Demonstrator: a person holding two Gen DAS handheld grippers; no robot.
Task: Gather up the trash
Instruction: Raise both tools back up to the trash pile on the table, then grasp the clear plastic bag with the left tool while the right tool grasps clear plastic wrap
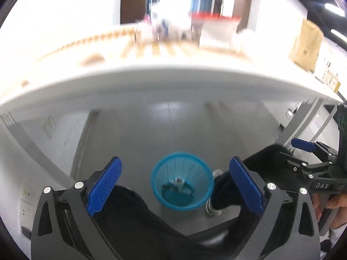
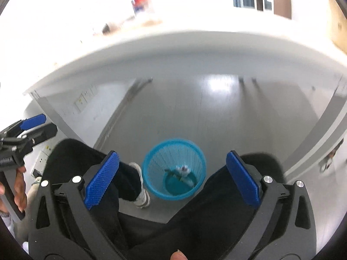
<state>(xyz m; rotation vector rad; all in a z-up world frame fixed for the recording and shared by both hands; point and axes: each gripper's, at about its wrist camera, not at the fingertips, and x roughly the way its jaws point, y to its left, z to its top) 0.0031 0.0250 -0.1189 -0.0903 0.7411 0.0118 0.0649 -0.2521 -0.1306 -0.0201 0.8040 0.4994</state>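
The round blue plastic mesh wastebasket [image 1: 182, 181] stands on the grey floor [image 1: 173, 125] below the near edge of the white table [image 1: 164, 75], between the person's dark-trousered legs [image 2: 104, 173]. A few small pieces of trash, white and dark [image 2: 182, 172], can be seen lying at its bottom.

The left gripper [image 1: 175, 187] is held above the basket with its blue pads [image 1: 104, 186] spread wide and nothing between them. The right gripper [image 2: 172, 178] is likewise fully parted and empty, with the basket framed between its fingers.

The step in hand is judged to be the return to the tabletop for more trash. It would best be done with the fingers kept wide, the grippers lifted clear of the table edge before being brought forward, and the two tools kept apart. What waits on the blurred, overexposed tabletop cannot be made out.
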